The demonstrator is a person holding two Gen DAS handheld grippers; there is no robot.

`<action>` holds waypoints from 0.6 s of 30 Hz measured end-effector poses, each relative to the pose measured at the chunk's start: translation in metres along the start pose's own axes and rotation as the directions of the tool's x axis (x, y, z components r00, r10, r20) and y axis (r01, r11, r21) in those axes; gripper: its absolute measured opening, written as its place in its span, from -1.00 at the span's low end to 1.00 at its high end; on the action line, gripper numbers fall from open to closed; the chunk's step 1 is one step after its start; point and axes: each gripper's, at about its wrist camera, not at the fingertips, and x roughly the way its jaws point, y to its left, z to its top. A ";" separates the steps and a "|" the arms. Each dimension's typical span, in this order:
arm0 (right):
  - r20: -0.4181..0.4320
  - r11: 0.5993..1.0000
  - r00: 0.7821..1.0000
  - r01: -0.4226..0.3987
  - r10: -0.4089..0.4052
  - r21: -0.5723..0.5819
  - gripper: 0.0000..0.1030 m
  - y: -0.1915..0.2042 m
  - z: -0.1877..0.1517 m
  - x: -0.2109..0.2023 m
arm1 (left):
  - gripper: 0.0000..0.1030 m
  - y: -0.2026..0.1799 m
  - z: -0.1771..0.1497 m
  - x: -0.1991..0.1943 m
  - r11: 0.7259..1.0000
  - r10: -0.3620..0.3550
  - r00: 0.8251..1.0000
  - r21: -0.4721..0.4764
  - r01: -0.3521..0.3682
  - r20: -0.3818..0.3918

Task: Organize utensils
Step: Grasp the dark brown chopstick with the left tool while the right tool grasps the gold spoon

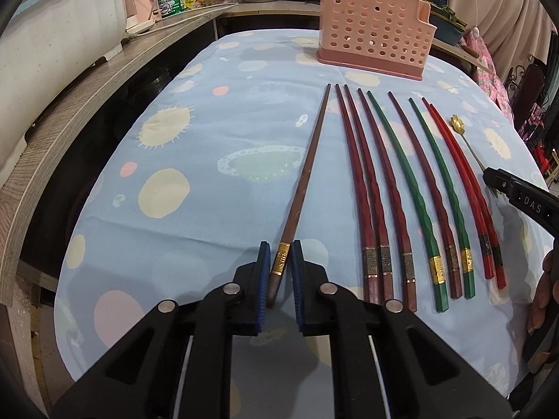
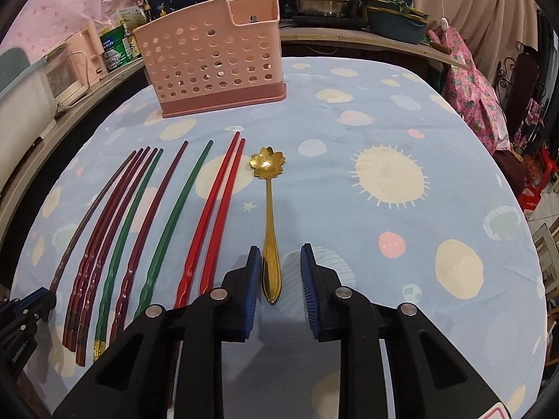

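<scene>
Straddling a brown chopstick (image 1: 303, 188) at its gold band, the left gripper (image 1: 280, 262) is narrowed, contact unclear. The right gripper (image 2: 280, 265) is spread wide around the gold spoon (image 2: 269, 223) handle. Both could be rolled toward neighbouring chopsticks; the pink holder (image 2: 213, 59) stands beyond.

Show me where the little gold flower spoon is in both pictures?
Left wrist view: the gold flower spoon lies far right, past the red chopsticks, its handle end hidden by the right tool.
Right wrist view: the spoon lies at centre, its handle between the open tool's pads.
Shared landmark: the pink holder.
</scene>
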 end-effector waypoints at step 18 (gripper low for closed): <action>0.015 0.999 1.000 -0.028 0.027 0.039 -0.80 -0.019 -0.023 -0.042 | -0.86 0.002 0.001 -0.029 0.999 -0.033 0.998 -0.007 0.033 0.062</action>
